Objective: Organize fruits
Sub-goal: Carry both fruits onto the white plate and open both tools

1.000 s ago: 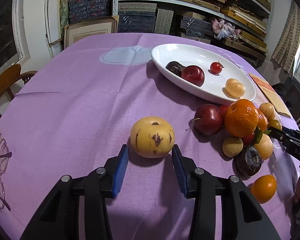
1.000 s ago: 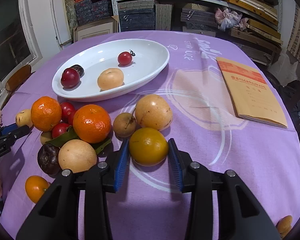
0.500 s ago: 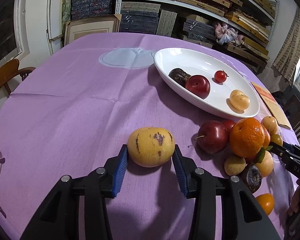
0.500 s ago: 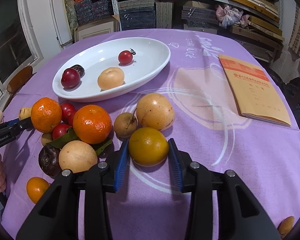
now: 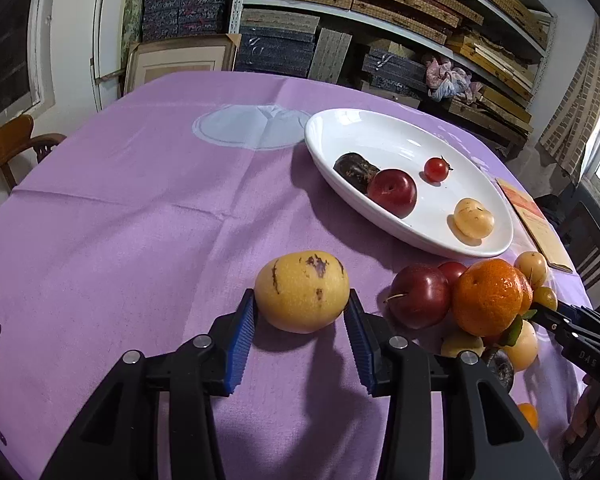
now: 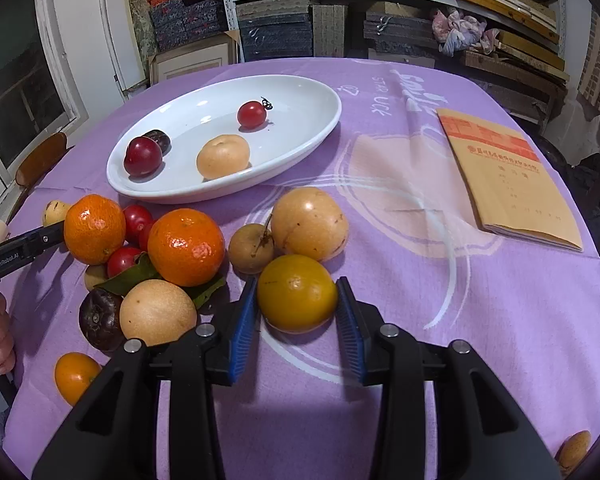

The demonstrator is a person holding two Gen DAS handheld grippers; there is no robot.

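Fruit sitting between both sets of fingers right now, so the relation we're watching is each fruit vs. the white plate (image 6: 320, 136) ahead of it.

Left gripper (image 5: 302, 316): we're bracketing the spotted yellow fruit (image 5: 302, 292) w/ the blue pads (image 5: 240, 332) pressed against its two sides, fingers set at about its width. It's looking gripped, tho whether it's lifted off the purple surface (image 5: 120, 220) we can't tell; a shadow lies under it. Its long axis is running across the fingers, side to side, so we're squeezing it end to end. Plate is lying ahead and to the right of this fruit, well apart, nearer the far edge of the surface.

Right gripper (image 6: 296, 310): we're holding the orange-yellow fruit (image 6: 297, 292) the same way, pads touching both flanks, fingers narrowed onto it. It's roundish, no real long axis. Just beyond it, touching or nearly so, are a big tan fruit (image 6: 309, 223) and a small brown stemmed fruit (image 6: 251, 249); the plate is lying past those, ahead and to the left.

Our judgement: right side is nearer the plate, but it needs to go up and over the two fruits in front before heading left. Left side has an open path, only a longer one. Plate is already carrying four pcs, w/ bare room at its far-right end.
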